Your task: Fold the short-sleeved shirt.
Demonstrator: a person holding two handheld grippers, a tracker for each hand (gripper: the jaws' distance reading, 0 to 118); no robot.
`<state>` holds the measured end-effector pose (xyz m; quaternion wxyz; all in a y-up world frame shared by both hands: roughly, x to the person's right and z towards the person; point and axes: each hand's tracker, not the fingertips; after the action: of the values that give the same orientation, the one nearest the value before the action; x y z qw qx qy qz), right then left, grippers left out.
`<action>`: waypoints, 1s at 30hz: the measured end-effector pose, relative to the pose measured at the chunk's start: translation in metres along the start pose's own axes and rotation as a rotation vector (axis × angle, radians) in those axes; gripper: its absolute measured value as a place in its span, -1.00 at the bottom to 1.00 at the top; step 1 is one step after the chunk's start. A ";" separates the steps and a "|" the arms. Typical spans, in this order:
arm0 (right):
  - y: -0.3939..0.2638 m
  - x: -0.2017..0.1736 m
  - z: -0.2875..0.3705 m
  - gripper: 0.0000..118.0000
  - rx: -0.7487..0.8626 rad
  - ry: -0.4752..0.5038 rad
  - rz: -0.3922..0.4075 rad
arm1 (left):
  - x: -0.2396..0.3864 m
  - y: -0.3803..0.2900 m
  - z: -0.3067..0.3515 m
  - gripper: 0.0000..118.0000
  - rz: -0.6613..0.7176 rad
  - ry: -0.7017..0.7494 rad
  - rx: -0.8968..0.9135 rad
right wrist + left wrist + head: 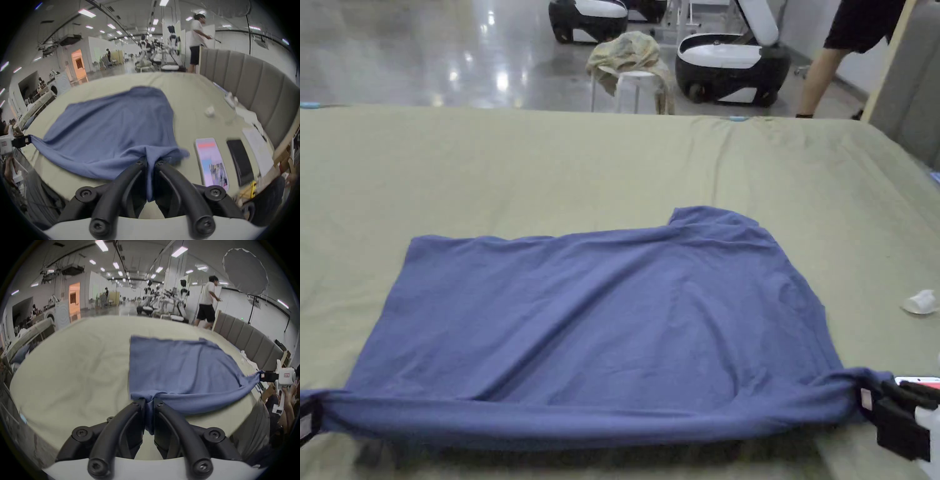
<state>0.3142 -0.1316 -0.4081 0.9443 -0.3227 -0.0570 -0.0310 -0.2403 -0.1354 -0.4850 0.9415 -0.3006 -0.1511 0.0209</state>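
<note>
Shirt [600,312] fabric is pinched at both near corners. The left gripper [149,400] has its jaws pressed together on a bunched fold of blue cloth, a tongue of which hangs down between them. The right gripper [151,160] clamps the other near corner the same way, its jaws drawn in on a gathered wad. Between the two grips the near edge is stretched into a taut rolled band, raised a little off the sheet, which I judge is meant to keep the hem straight so it can be carried over evenly in one fold.

Outward from that edge, the blue body lies spread on the olive-green bed sheet [487,169], mostly flat with shallow creases running toward each pinch. Its far edge is roughly straight on the left, while a sleeve [712,219] juts out at the far right. It looks already halved once along its length, so the step in hand is likely another fold or a smoothing pull.

To the right of the right gripper, two phones [211,162] lie on the sheet, just beside the cloth, and a small white crumpled object [920,302] sits farther right. Dragging the corner rightward could catch them. Beyond the far side of the bed, a stool draped with cloth [630,59] stands on the shiny floor.
</note>
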 end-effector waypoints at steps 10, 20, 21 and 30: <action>0.099 0.000 -0.171 -0.85 -0.068 -0.016 0.057 | -0.021 0.079 -0.158 -0.85 0.026 0.025 -0.135; 0.091 0.006 -0.157 -0.05 0.015 -0.022 0.048 | -0.010 0.073 -0.103 -0.14 -0.050 0.063 0.137; 0.089 0.004 -0.141 -0.05 0.061 -0.009 0.053 | -0.004 0.071 -0.084 -0.14 -0.076 0.063 0.199; 0.031 -0.035 -0.005 -0.09 0.372 0.072 0.013 | 0.034 0.045 0.042 -0.16 -0.031 0.018 0.393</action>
<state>0.2826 -0.1093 -0.4358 0.9893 -0.1414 -0.0260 -0.0254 -0.2182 -0.0702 -0.4691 0.9835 -0.1090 -0.1404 0.0327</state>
